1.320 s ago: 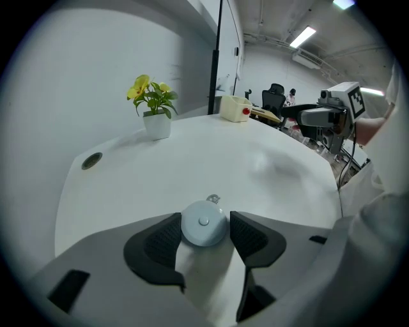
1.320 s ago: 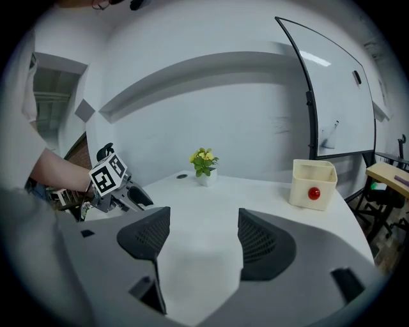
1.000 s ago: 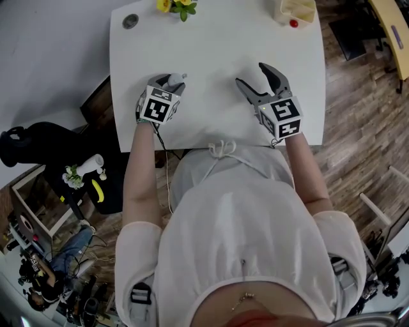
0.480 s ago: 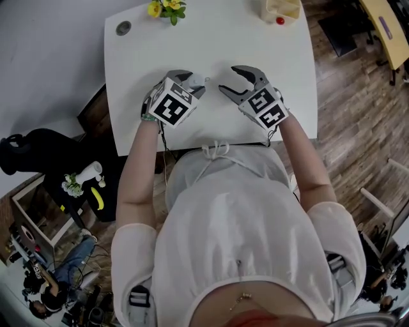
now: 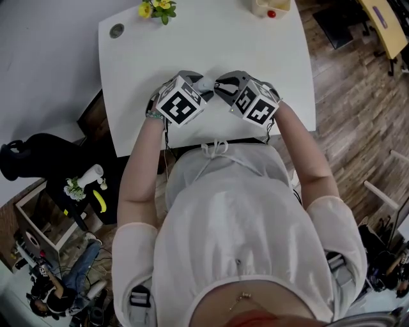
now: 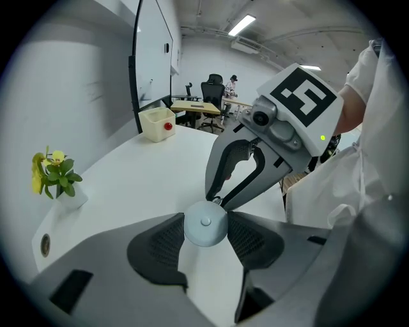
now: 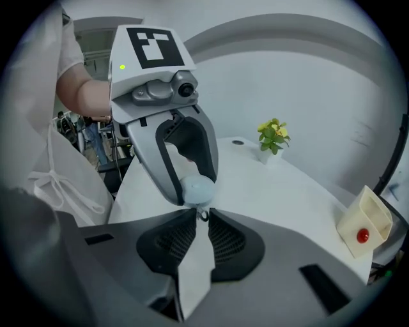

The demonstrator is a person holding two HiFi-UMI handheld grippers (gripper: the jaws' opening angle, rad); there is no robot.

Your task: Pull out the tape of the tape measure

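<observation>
Head view: both grippers meet tip to tip over the front part of the white table (image 5: 268, 57), at upper centre of the frame; cube markers face the camera.
Left gripper (image 5: 202, 87): half open, pads clamped on the tape measure (image 5: 205, 82), a small round pale blue-grey case.
Right gripper (image 5: 218, 85): jaws have just been closing, now nearly together, tips at the case's right side.
Head view limit: the case shows only as a pale spot between the two sets of jaws; what the right one has hold of is too small to tell.
Left gripper view only: flat face of the case with a centre button, one pad on each edge; the other gripper's tips touch its top rim.
Right gripper view only: small pull ring (image 7: 202, 215) hangs under the case, pinched between the pad tips; a narrow slit remains behind it.
Tape: none drawn out in any view.
Table, far edge: yellow flower pot (image 5: 155, 9) upper left, cream box (image 5: 268, 7) with a red dot at top centre, round grommet (image 5: 116, 30) at the left corner; all well apart from the grippers.
Background: left gripper view shows office chairs and desks; head view shows wood floor (image 5: 351, 96) at right.
</observation>
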